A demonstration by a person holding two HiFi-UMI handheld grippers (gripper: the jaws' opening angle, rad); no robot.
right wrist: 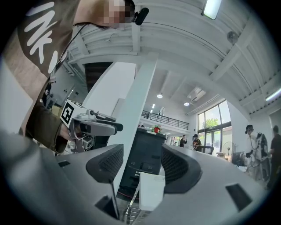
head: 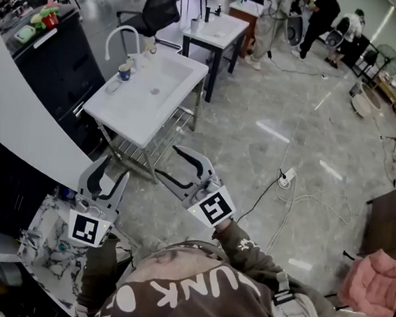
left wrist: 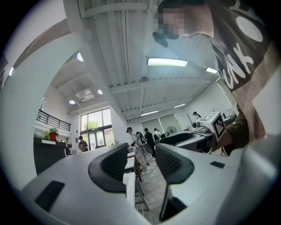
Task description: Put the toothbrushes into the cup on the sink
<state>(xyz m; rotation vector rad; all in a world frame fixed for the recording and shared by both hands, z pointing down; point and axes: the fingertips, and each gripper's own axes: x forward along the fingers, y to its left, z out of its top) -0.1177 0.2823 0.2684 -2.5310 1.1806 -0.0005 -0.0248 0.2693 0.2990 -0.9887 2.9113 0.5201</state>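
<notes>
Claws are being held low in front of the person, well short of the white sink point(head: 128, 115). The left claw point(head: 110, 172) is being kept with its jaws apart, nothing being gripped between them. The right claw point(head: 168, 162) is likewise being held spread wide, with nothing between its jaws. The cup point(head: 125, 72) is being carried upright on the sink's left rim, near the curved tap point(head: 119, 37). The toothbrushes are too small to be made out there. Other people point(head: 324, 16) are being seen standing far across the tiled floor point(head: 271, 127)
</notes>
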